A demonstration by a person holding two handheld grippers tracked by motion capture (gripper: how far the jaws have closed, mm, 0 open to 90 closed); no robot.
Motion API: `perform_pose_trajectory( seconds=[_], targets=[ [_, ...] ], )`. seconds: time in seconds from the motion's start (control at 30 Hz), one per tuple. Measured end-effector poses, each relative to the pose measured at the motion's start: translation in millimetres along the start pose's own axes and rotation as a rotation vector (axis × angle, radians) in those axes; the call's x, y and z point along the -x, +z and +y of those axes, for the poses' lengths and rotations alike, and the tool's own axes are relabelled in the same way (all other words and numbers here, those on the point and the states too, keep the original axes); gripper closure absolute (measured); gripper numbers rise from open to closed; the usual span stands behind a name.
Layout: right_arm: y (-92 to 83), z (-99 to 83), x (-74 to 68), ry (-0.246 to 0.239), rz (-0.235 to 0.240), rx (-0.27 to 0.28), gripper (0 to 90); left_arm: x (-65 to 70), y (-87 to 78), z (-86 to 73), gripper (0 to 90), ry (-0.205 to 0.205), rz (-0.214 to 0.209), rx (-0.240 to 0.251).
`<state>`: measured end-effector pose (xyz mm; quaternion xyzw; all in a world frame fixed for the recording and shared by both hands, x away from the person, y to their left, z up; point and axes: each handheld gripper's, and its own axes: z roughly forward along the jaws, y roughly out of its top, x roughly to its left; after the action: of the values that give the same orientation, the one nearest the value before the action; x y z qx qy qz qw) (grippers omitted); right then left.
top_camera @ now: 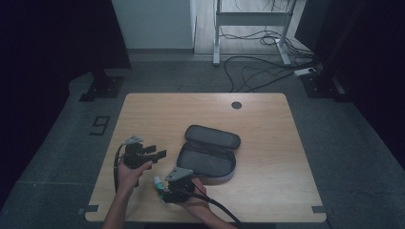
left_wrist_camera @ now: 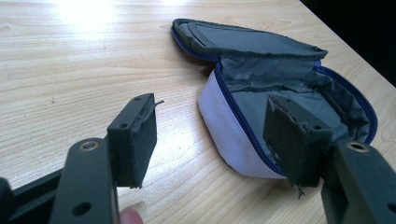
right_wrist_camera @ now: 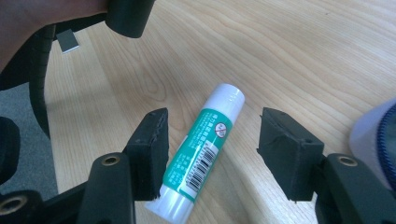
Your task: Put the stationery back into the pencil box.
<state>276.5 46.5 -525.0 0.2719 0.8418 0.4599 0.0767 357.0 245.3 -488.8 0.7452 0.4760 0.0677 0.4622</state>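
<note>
While the wooden bench (top_camera: 267, 143) carried one grey pencil case (top_camera: 208, 153), that case already lay unzipped with its lid folded back, near the middle, looking empty inside. So opening seemed done; packing was left, by my judgement. One glue stick (right_wrist_camera: 204, 147) lay flat on the bench near my edge, just beside the case, not yet picked up. My right tongs (right_wrist_camera: 212, 156) stood half open, straddling the stick with pads clear of it on both sides. My left tongs (left_wrist_camera: 215, 140) stood wide with nothing between them, pointed at the case's near end. Count: one bench, one case, two tongs, one glue stick.
</note>
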Motion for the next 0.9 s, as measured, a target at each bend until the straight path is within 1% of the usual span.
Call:
perform_pose_trajectory(
  seconds=[0.17,0.33,0.4,0.43,0.53,0.6,0.83,0.9],
  targets=[
    [10.7,0.4,-2.7,-0.003,-0.008,-0.021,42.4,-0.3,0.8,-1.3,35.3,0.002,0.003,-0.005],
    [21.7,-1.4,-6.5,-0.026,-0.015,-0.056,42.9,-0.8,3.6,-2.8,35.4,0.002,0.002,-0.016],
    [24.2,-1.8,-7.3,-0.032,-0.023,-0.07,45.6,-0.7,4.5,-3.3,35.3,0.001,0.0,-0.019],
    [25.0,-2.1,-7.6,-0.034,-0.028,-0.072,48.5,-0.8,4.6,-3.5,35.4,0.002,0.0,-0.02],
    [25.9,-2.6,-7.2,-0.048,-0.024,-0.093,53.2,-1.6,3.9,-3.7,35.4,0.002,0.001,-0.019],
    [25.1,-2.6,-7.2,-0.056,-0.035,-0.101,57.3,-3.0,3.1,-3.7,35.4,-0.004,0.003,-0.014],
    [25.8,-5.6,-3.8,-0.055,-0.045,-0.124,63.9,-7.2,-0.5,-4.0,35.4,-0.016,0.003,-0.008],
    [25.1,-6.4,-2.7,-0.049,-0.036,-0.123,64.2,-8.5,-1.3,-4.1,35.4,-0.018,0.004,-0.006]
  ],
)
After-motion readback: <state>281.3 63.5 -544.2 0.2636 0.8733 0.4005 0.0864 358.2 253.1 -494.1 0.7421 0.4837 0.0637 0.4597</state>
